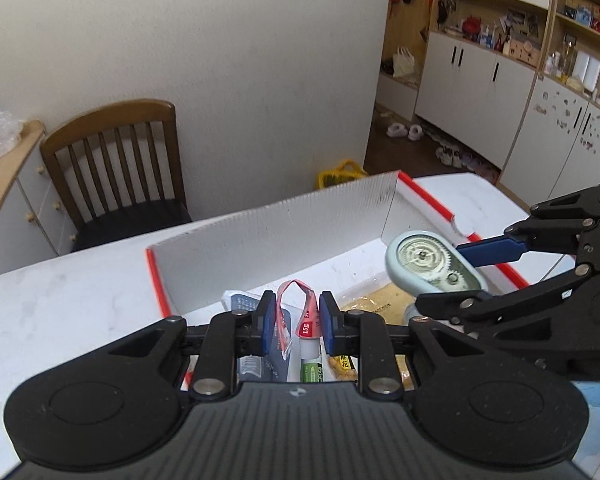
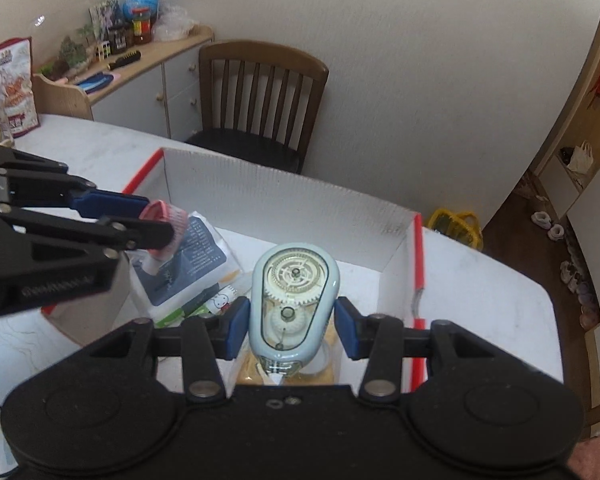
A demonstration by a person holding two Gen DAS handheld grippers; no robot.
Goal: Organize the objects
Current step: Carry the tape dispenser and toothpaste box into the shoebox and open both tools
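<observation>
I am holding a pale blue, oval correction-tape dispenser (image 2: 294, 304) with visible white gears over my white corrugated box with red edges (image 2: 284, 196). I am also holding a small crumpled red-and-white tube (image 1: 306, 322) above that box.
</observation>
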